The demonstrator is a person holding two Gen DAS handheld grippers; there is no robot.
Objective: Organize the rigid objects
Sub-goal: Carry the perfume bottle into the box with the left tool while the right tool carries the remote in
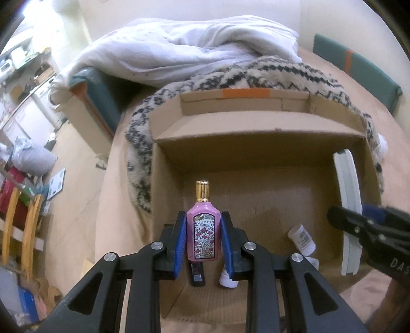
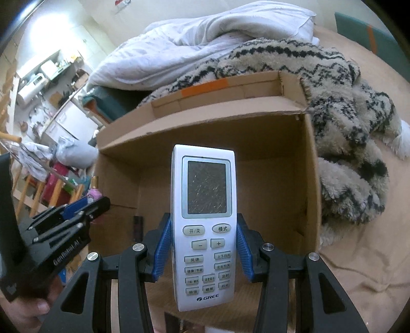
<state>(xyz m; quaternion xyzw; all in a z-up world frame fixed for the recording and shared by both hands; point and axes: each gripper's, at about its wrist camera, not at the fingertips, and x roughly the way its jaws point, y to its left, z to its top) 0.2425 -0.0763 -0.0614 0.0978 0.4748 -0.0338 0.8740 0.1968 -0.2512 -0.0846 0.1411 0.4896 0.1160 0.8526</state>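
Left gripper (image 1: 203, 237) clamped the perfume bottle (image 1: 203, 230), right gripper (image 2: 202, 249) the remote (image 2: 203, 225), above the roomy open box (image 1: 256, 151) on the bed (image 2: 358, 256).

box (image 1: 256, 153) on bed — blanket (image 1: 269, 69) behind | small bottle (image 1: 302, 238) inside box

Bed (image 2: 358, 256) with tan sheet; white duvet (image 1: 179, 48) heaped at far end, patterned fleece blanket (image 2: 346, 128) nearer. Cream wall (image 1: 179, 7) behind. Left: wooden chair (image 1: 23, 220) and cluttered shelves (image 2: 41, 74).
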